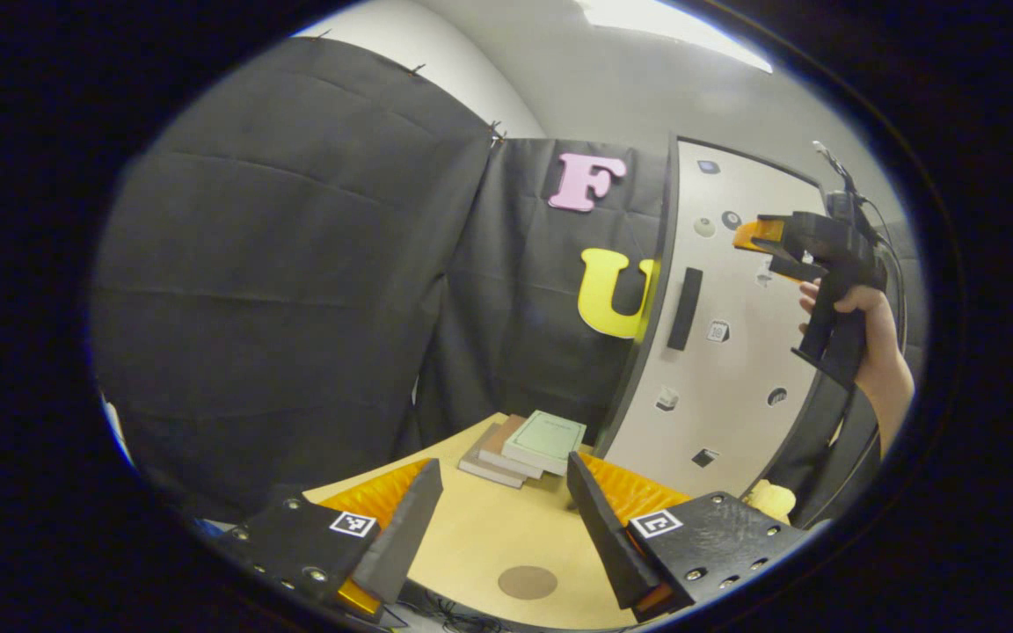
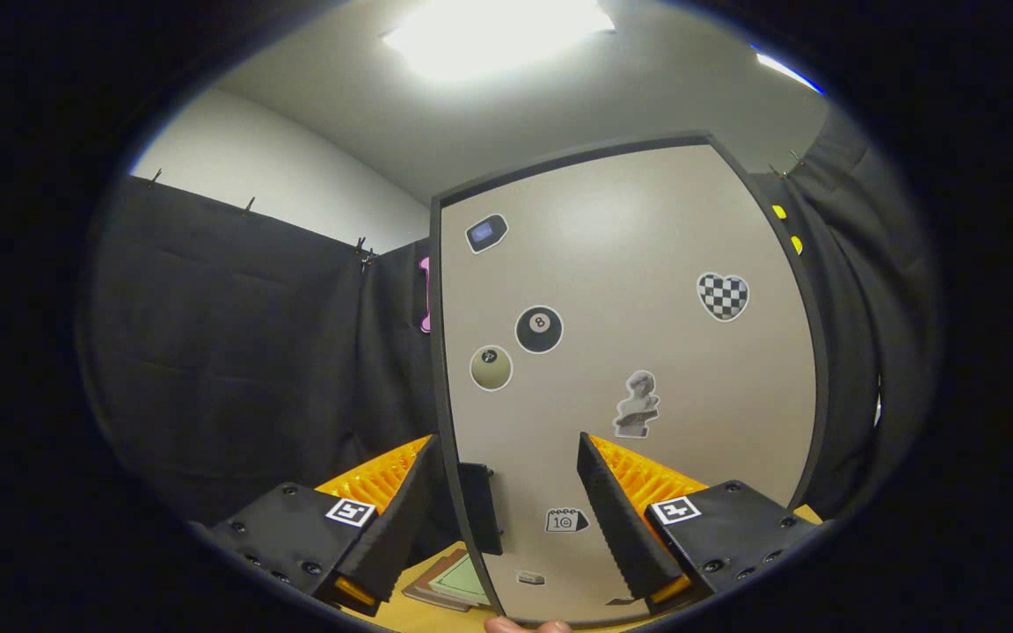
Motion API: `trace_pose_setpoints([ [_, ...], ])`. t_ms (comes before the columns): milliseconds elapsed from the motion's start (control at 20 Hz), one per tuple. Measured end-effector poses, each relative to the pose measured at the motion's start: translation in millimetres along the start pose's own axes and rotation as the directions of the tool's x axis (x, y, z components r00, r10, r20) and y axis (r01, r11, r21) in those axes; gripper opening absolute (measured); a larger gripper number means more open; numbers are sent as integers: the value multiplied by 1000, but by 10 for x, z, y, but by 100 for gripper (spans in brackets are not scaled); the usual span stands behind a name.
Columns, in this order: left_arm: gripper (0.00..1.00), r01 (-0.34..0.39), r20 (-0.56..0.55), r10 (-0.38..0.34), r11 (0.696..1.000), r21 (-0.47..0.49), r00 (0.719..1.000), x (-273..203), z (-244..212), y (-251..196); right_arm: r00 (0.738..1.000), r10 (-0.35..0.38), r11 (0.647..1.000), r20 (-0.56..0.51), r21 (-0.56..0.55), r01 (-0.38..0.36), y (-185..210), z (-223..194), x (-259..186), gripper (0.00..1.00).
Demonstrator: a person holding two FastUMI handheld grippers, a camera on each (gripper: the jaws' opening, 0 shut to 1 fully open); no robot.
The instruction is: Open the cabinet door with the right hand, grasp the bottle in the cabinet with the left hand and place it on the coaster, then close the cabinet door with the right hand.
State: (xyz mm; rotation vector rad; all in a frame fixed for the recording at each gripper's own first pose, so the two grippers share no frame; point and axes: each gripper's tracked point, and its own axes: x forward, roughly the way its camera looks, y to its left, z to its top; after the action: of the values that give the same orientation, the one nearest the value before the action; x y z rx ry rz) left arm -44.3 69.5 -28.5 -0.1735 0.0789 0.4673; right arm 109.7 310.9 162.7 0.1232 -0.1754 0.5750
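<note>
Our right gripper (image 2: 506, 519) is wide open and empty; the upright door handle (image 2: 478, 508), low centre, sits just inside its left finger. It probably isn't touching yet; the bottle stays hidden behind the cabinet door (image 2: 630, 290).

A test booth set up like a little room, black cloth walls (image 1: 295, 290) pinned up all around, a light wooden table (image 1: 489, 536), a cabinet door (image 2: 630, 352) with stickers, some books (image 1: 528, 447), a bright ceiling light (image 2: 493, 35)
</note>
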Motion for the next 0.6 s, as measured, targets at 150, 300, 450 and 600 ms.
trace_pose_setpoints([
  [150,87,0,-19,1,999,45,1000,92,-7,99,1000,-29,1000,-12,11,29,9,-53,121,98],
  [300,89,36,-29,-33,992,122,999,197,44,134,997,-75,997,-30,11,76,7,-130,228,98],
  [450,89,93,-45,-86,978,189,995,333,40,106,987,-144,990,-66,-8,144,-74,-251,331,98],
  [600,91,175,-52,-168,966,188,984,418,19,18,981,-164,986,-100,21,167,-37,-348,425,98],
])
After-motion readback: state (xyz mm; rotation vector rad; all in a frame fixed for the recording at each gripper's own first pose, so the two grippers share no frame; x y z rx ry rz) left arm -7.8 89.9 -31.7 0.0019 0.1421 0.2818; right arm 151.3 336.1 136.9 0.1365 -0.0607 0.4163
